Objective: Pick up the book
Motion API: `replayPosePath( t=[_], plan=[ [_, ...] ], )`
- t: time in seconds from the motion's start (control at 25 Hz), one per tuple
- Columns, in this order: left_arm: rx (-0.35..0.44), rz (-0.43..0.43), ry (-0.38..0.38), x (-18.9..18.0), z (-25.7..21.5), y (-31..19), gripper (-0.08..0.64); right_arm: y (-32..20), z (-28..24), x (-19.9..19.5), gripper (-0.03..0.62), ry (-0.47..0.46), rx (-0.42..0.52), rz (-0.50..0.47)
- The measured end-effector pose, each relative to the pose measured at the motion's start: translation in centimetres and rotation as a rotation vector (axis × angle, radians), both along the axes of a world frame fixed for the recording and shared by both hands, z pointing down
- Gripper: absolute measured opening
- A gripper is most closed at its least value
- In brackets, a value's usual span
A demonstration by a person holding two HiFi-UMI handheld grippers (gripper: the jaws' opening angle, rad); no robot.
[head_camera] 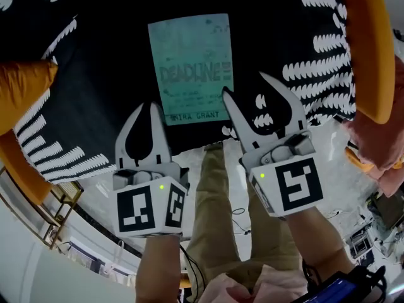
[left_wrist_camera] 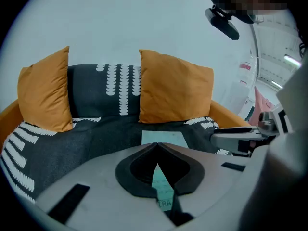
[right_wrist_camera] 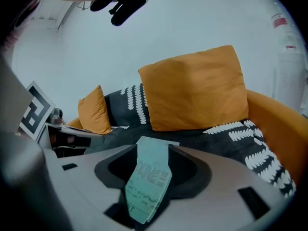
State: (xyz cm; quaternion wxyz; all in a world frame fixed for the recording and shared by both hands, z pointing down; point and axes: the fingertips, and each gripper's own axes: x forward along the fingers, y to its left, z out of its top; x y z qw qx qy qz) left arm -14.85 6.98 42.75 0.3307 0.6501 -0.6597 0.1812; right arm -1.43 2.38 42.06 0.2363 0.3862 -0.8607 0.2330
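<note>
A teal paperback book [head_camera: 191,65] lies flat, cover up, on a black blanket [head_camera: 101,62] with white leaf print. My left gripper [head_camera: 150,106] hovers just off the book's near left corner, its fingertips meeting with nothing between them. My right gripper [head_camera: 243,84] is open at the book's near right edge, one fingertip overlapping that edge. In the left gripper view the book [left_wrist_camera: 164,137] shows beyond the shut left gripper [left_wrist_camera: 156,146]. In the right gripper view the book [right_wrist_camera: 149,177] fills the gap of the open right gripper [right_wrist_camera: 152,147]; whether they touch it is unclear.
The blanket covers an orange sofa [head_camera: 372,49]. Two orange cushions [left_wrist_camera: 175,88] [left_wrist_camera: 45,90] lean against its back behind the book. A person's khaki trousers [head_camera: 218,219] are below the grippers, near the seat's front edge.
</note>
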Motion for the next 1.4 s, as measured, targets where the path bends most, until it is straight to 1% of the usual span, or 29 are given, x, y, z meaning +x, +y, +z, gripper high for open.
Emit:
replayPosePath(
  t=[0.12,0.32,0.56,0.8,1.04,1.24,1.32,1.4],
  plan=[
    [-0.005,-0.005,0.010,-0.2,1.9,0.0,0.011,0.2,1.2,0.0,0.206,0.005,-0.002,-0.001],
    [-0.013,0.014,0.017,0.2,4.5,0.2,0.011,0.8,3.1,0.0,0.209,-0.003,-0.004,0.014],
    [-0.011,0.052,-0.003,0.7,6.7,-0.1,0.011,1.8,4.3,0.4,0.209,0.005,-0.014,-0.001],
    [-0.023,0.064,-0.011,0.3,8.0,-0.5,0.011,2.4,4.6,0.8,0.209,0.020,-0.025,-0.007],
    [-0.062,0.086,-0.006,0.8,9.6,-1.3,0.011,1.5,5.0,1.0,0.212,0.014,-0.026,0.000],
    [-0.089,0.118,-0.019,1.0,10.5,-1.8,0.011,1.1,5.4,0.8,0.217,0.017,-0.034,-0.004],
    [-0.111,0.109,-0.006,0.9,11.1,-1.7,0.011,1.0,5.7,0.9,0.219,0.018,-0.037,0.001],
    [-0.129,0.069,0.042,0.7,11.9,-1.5,0.011,0.8,5.8,0.9,0.222,0.016,-0.039,0.007]
  ],
)
